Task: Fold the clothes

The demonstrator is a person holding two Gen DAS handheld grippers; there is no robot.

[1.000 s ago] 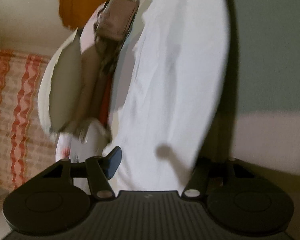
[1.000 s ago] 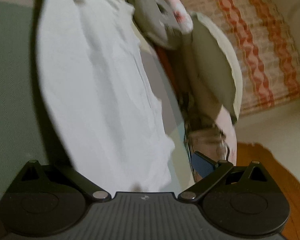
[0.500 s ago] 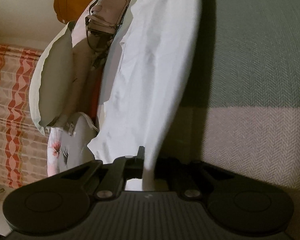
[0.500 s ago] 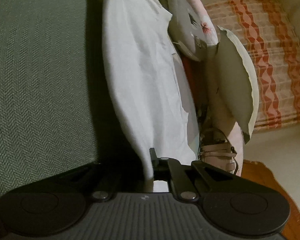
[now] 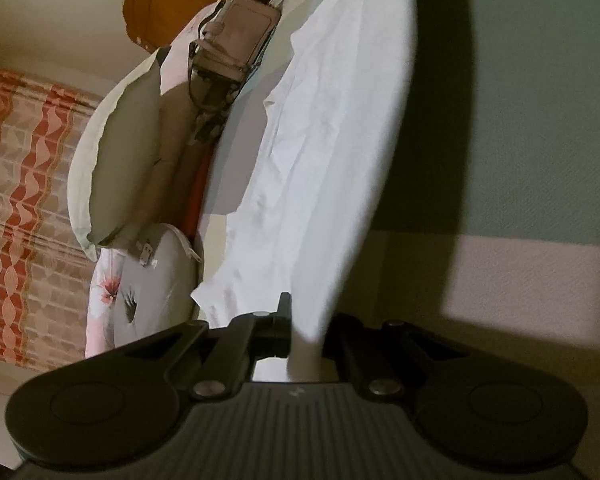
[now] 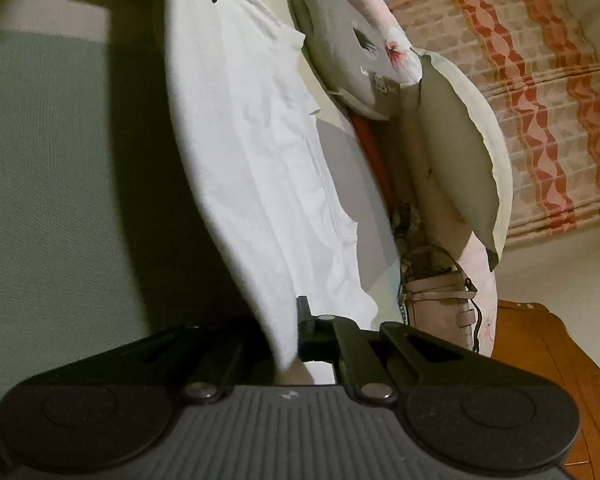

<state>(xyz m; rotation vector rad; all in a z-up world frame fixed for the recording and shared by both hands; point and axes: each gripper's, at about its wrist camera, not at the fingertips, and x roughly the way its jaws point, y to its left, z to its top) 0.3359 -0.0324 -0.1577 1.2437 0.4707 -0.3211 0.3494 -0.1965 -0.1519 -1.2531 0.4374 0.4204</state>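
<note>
The left claw (image 5: 306,330) is clenched on one end of a white garment (image 5: 324,152), and the right claw (image 6: 288,340) grips its other end; in each wrist view the other claw shows as a dark tip at 12 o'clock. The cloth hangs stretched between them above the grey-green and pale bed cover (image 5: 540,160), casting a broad shadow toward 3 o'clock in the left view. A loose flap droops from the sheet toward 9 o'clock there.

Judged risks: each claw seems to pinch only a narrow bit of hem, so a tug apart could pull an end free. The drooping flap could tuck under when the cloth is laid down, leaving a crooked fold. The pillow (image 5: 116,168), handbag (image 5: 236,44) and grey cushion (image 5: 156,280) lie near and could snag an edge
</note>
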